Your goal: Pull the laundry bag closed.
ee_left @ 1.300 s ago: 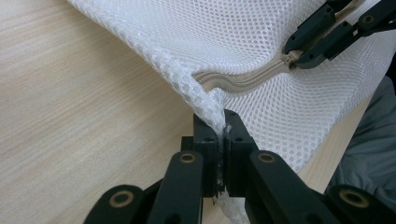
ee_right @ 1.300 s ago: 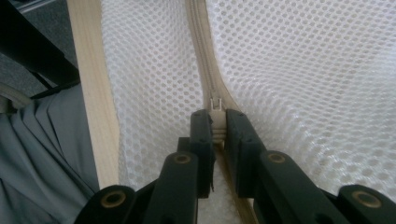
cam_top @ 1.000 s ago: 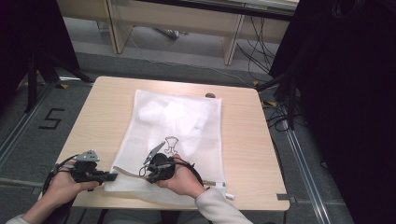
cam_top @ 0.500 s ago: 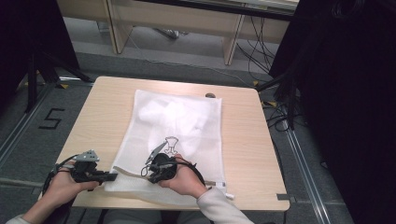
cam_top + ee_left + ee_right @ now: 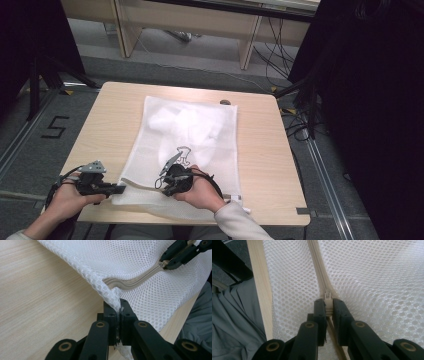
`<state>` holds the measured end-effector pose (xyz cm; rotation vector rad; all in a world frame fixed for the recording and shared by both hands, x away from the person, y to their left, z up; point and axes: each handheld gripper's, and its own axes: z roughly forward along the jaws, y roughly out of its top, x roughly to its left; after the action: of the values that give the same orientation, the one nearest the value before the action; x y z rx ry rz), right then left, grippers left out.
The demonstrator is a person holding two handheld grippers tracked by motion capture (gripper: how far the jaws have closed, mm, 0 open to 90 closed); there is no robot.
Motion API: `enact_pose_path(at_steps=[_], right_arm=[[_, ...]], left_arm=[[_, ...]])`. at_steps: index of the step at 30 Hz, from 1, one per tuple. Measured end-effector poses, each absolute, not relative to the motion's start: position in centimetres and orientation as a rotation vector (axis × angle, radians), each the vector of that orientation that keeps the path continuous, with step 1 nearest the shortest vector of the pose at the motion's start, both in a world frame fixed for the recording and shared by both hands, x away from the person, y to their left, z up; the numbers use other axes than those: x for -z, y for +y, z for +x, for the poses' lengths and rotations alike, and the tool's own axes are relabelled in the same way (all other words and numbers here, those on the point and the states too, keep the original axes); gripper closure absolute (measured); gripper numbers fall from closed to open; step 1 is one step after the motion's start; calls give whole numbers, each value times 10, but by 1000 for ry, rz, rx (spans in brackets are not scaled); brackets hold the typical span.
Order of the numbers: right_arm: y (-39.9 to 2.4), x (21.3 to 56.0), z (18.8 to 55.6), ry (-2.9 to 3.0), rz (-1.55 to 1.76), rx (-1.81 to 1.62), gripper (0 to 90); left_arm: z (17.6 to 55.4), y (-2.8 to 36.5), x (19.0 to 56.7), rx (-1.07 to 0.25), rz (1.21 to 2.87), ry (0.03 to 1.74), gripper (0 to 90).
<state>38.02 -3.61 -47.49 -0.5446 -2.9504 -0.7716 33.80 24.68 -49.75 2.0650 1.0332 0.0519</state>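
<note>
The high view is evenly lit from above: the table (image 5: 260, 150) is bright and flat, with hardly any shadow, while both upper corners sink into near black. It is soft and a little grainy, and the bag (image 5: 195, 145) washes out to plain white. Both gripper views are brighter and sharper; the mesh (image 5: 140, 262) is crisp at mid-distance, with a mild sheen on the mesh (image 5: 372, 277), and the jaws at the bottom edge go dark and slightly blurred
</note>
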Motion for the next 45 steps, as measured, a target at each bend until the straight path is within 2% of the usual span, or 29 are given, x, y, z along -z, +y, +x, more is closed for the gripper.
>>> enact_pose_path(at_steps=[45], right_arm=[[-61,467,379,-2950,-597,764,823]], left_arm=[[339,248,498,-55,2062,1043,858]])
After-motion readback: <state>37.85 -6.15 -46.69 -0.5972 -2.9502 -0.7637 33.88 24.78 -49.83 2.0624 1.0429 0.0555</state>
